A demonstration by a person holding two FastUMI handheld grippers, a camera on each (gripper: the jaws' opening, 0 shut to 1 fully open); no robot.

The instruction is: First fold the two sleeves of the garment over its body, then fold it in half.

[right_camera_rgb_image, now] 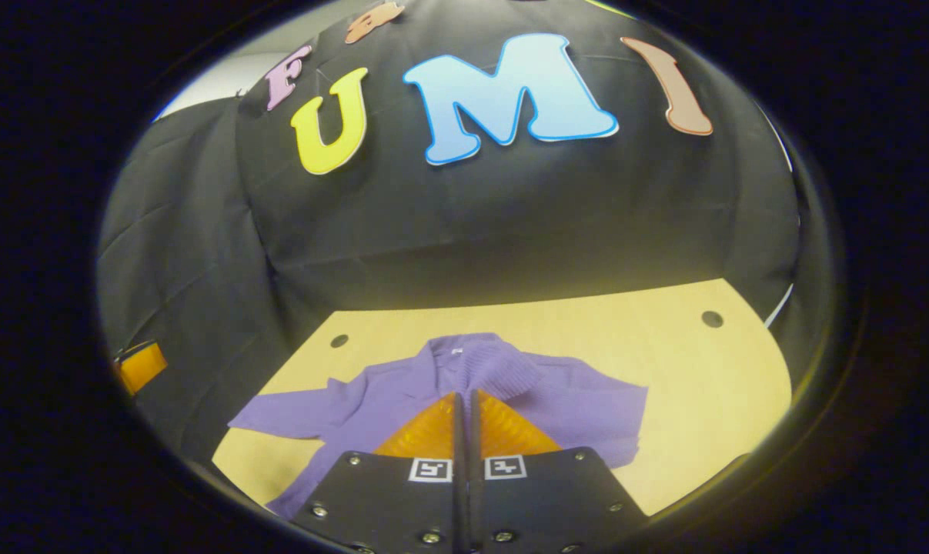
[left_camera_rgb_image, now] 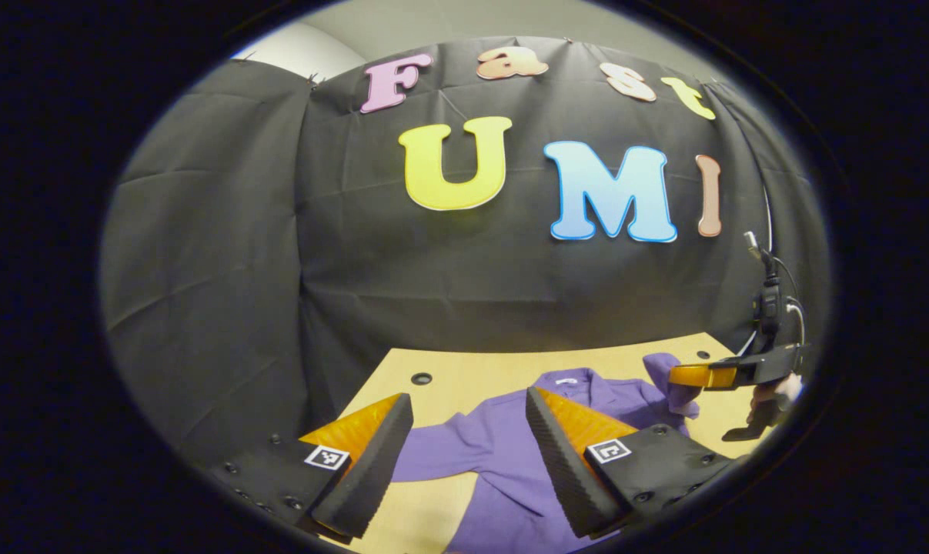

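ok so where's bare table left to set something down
Bare table lies right of the shirt out to the edge, plus a strip between the collar and the wall. The middle is crowded by the shirt, its left sleeve spread out.

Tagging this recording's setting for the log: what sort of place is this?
Probably a staged recording booth, not a home: black cloth wall as backdrop, a light wooden table with holes, and only a purple garment laid on it.

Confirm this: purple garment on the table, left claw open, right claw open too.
No: the right claw is shut on the sleeve, as the right gripper view shows. The purple garment on the table and open left claw stand.
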